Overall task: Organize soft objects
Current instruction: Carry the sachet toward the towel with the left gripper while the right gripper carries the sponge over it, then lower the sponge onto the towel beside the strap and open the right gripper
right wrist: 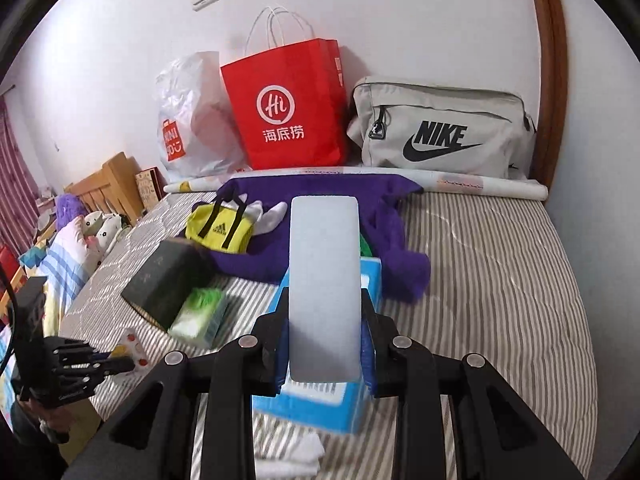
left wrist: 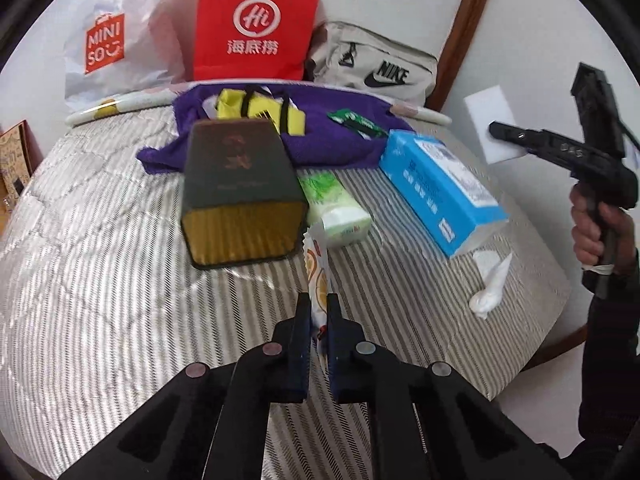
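- On the striped bed (left wrist: 100, 280), the left hand-held gripper (left wrist: 319, 320) has its jaws nearly closed, pinching a thin white packet printed with orange slices (left wrist: 317, 264) that stands up between the fingers.
- At 11 o'clock from that packet lies a dark box with a gold ribbed end (left wrist: 240, 192), tipped on its side; touching its right flank is a green tissue pack (left wrist: 334, 208).
- Behind them, at 12 o'clock, a purple cloth (left wrist: 320, 140) is spread out, carrying a yellow Adidas pouch (left wrist: 260, 110) and a small green packet (left wrist: 354, 120).
- Along the wall stand a white Miniso bag (left wrist: 116, 40), a red paper bag (left wrist: 256, 24) and a grey Nike bag (left wrist: 376, 64), in that order.
- At 2 o'clock from the left hand-held gripper sits a blue tissue box (left wrist: 436, 188), with crumpled white tissue (left wrist: 490, 284) just beside its near corner.
- The right hand-held gripper (right wrist: 324, 340) is held above the blue box, jaws spread about the width of a white sponge block (right wrist: 324, 280) and clamped on its two long sides.
- Folded white cloth (right wrist: 288, 456) lies on the bed below the right hand-held gripper, at 6 o'clock.
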The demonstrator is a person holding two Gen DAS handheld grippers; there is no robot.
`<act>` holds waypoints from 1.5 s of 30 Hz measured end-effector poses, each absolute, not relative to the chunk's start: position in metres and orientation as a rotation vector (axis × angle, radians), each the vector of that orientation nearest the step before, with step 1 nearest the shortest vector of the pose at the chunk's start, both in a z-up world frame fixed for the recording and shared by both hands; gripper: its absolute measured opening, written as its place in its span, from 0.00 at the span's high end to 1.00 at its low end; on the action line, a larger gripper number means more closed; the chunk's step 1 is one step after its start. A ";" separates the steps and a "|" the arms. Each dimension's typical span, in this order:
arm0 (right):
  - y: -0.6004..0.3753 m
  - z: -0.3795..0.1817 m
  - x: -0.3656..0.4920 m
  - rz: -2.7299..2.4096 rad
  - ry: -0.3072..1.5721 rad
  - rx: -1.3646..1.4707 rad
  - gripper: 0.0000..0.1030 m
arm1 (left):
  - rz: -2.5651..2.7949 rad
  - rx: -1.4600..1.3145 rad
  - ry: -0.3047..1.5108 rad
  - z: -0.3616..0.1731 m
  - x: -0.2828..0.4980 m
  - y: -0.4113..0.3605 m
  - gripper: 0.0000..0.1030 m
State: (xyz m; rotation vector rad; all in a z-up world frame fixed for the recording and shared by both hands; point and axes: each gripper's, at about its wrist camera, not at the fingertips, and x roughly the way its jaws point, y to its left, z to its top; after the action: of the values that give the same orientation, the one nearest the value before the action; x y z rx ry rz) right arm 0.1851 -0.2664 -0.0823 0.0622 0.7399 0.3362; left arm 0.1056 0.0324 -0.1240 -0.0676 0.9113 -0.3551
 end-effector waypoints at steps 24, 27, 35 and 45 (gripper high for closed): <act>-0.233 -0.106 0.319 0.333 0.822 0.000 0.72 | -0.250 -0.157 0.880 -0.084 0.140 0.070 0.93; -0.229 -0.114 0.332 0.333 0.850 -0.017 0.72 | -0.241 -0.171 0.883 -0.084 0.152 0.074 0.93; -0.225 -0.135 0.354 0.334 0.939 -0.053 0.72 | -0.260 -0.178 0.866 -0.078 0.183 0.073 0.93; -0.229 -0.152 0.367 0.342 0.996 -0.046 0.72 | -0.275 -0.184 0.860 -0.072 0.215 0.070 0.93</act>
State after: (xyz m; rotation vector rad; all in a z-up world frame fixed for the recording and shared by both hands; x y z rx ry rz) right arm 0.3673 -0.2288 -0.1522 -0.0462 0.9961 0.3416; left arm 0.2153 0.0696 -0.0725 -0.1839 0.8602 -0.2749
